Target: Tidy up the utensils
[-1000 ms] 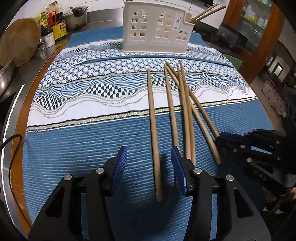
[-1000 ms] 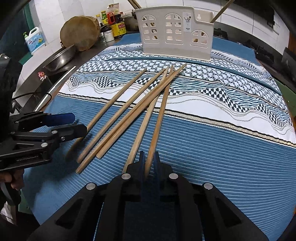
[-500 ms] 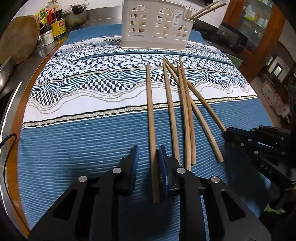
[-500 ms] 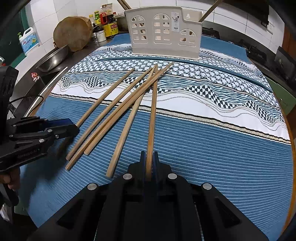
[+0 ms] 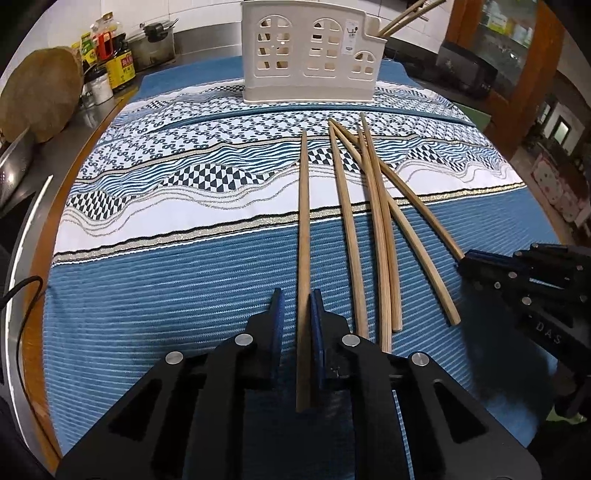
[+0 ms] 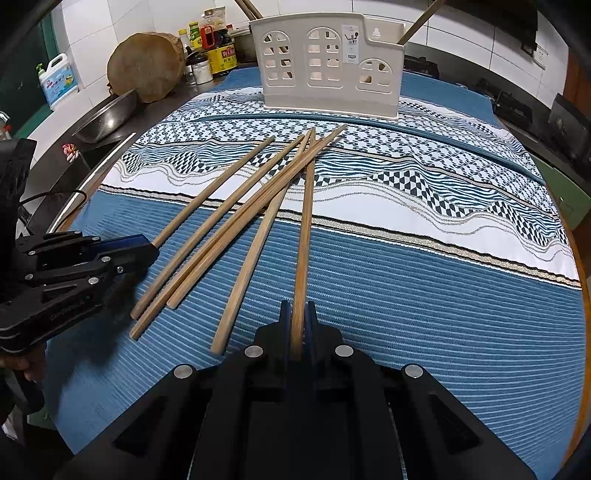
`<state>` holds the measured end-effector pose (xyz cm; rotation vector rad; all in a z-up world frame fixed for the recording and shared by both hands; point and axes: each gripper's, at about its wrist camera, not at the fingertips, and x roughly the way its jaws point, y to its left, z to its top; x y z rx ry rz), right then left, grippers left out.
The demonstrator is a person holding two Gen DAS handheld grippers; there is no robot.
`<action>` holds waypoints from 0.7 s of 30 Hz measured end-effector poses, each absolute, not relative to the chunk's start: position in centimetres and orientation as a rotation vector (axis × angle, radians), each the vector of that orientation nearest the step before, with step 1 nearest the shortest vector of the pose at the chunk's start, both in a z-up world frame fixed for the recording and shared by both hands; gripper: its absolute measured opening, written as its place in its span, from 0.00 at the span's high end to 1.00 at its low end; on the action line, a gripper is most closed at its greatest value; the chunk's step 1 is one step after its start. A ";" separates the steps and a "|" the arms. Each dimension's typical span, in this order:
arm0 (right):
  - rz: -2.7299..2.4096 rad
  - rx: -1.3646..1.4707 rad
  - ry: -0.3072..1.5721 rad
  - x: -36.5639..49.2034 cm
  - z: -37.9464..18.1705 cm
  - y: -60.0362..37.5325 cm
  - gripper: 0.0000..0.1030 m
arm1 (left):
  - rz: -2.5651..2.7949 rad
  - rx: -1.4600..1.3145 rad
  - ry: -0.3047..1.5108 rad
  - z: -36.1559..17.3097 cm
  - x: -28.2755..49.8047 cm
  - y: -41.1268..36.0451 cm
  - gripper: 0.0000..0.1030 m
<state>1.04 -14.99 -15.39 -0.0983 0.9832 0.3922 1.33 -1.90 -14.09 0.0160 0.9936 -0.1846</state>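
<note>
Several wooden chopsticks (image 5: 376, 221) lie fanned on a blue patterned cloth (image 5: 166, 295). Behind them stands a cream utensil holder (image 5: 306, 85) with a few chopsticks (image 5: 406, 14) in it. My left gripper (image 5: 296, 295) straddles the near end of the leftmost chopstick (image 5: 303, 221). Its jaws are closing; the right pad touches the stick and a gap shows at the left pad. In the right wrist view, my right gripper (image 6: 298, 306) is shut on the rightmost chopstick (image 6: 304, 240). The left gripper (image 6: 147, 247) shows at the left there.
A round wooden chopping block (image 6: 146, 64), sauce bottles (image 6: 221, 48), a metal bowl (image 6: 107, 118) and a detergent bottle (image 6: 59, 79) stand along the counter at the back left. The right gripper (image 5: 469, 258) sits low on the cloth at the right.
The left gripper's jaws have narrowed from wide apart to close around the leftmost chopstick. The right gripper stays shut on its chopstick.
</note>
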 end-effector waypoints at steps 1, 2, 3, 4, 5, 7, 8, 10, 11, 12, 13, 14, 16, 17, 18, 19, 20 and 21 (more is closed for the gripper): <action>0.393 -0.100 0.982 1.0 -15.4 -15.0 0.93 | -0.182 0.016 0.994 -14.1 1.3 -1.9 0.87; 0.395 -0.100 0.982 1.0 -15.4 -15.0 0.93 | -0.183 0.013 0.993 -14.1 1.3 -2.0 0.87; 0.394 -0.098 0.981 1.0 -15.3 -15.0 0.93 | -0.183 0.014 0.992 -14.1 1.3 -2.1 0.87; 0.393 -0.097 0.979 1.0 -15.3 -15.1 0.93 | -0.182 0.020 0.990 -14.1 1.3 -2.1 0.88; 0.389 -0.101 0.975 0.9 -15.1 -15.1 0.93 | -0.181 0.021 0.989 -14.1 1.2 -2.1 0.90; 0.382 -0.102 0.959 0.8 -14.6 -15.4 0.93 | -0.182 -0.001 0.992 -14.0 1.2 -1.8 0.94; 0.380 -0.102 0.952 0.7 -14.3 -15.5 0.93 | -0.187 -0.014 0.996 -14.0 1.2 -1.7 0.94; 0.371 -0.102 0.922 0.5 -13.2 -16.0 0.93 | -0.199 -0.037 1.003 -14.0 1.3 -1.5 0.94; 0.370 -0.102 0.911 0.5 -12.8 -16.1 0.93 | -0.207 -0.040 1.004 -14.1 1.2 -1.6 0.94; 0.365 -0.105 0.893 0.4 -12.1 -16.3 0.93 | -0.218 -0.043 1.005 -14.1 1.2 -1.6 0.94; 0.361 -0.106 0.874 0.3 -11.5 -16.6 0.93 | -0.229 -0.051 1.006 -14.1 1.2 -1.7 0.94; 0.361 -0.107 0.858 0.3 -10.9 -16.8 0.93 | -0.232 -0.065 1.008 -14.2 1.3 -1.7 0.94; 0.358 -0.112 0.833 0.3 -9.9 -16.9 0.93 | -0.231 -0.083 1.008 -14.2 1.2 -1.5 0.93; 0.356 -0.114 0.820 0.3 -9.4 -17.0 0.93 | -0.232 -0.080 1.004 -14.3 1.2 -1.6 0.93; 0.356 -0.115 0.804 0.3 -8.7 -17.1 0.93 | -0.233 -0.073 1.001 -14.3 1.1 -1.7 0.93; 0.356 -0.117 0.787 0.3 -8.1 -17.2 0.93 | -0.233 -0.062 0.998 -14.3 1.0 -1.8 0.93; 0.355 -0.120 0.774 0.2 -7.7 -17.2 0.93 | -0.229 -0.052 0.997 -14.3 1.0 -1.8 0.94; 0.353 -0.124 0.753 0.2 -6.9 -17.3 0.93 | -0.225 -0.049 0.997 -14.2 1.0 -1.9 0.94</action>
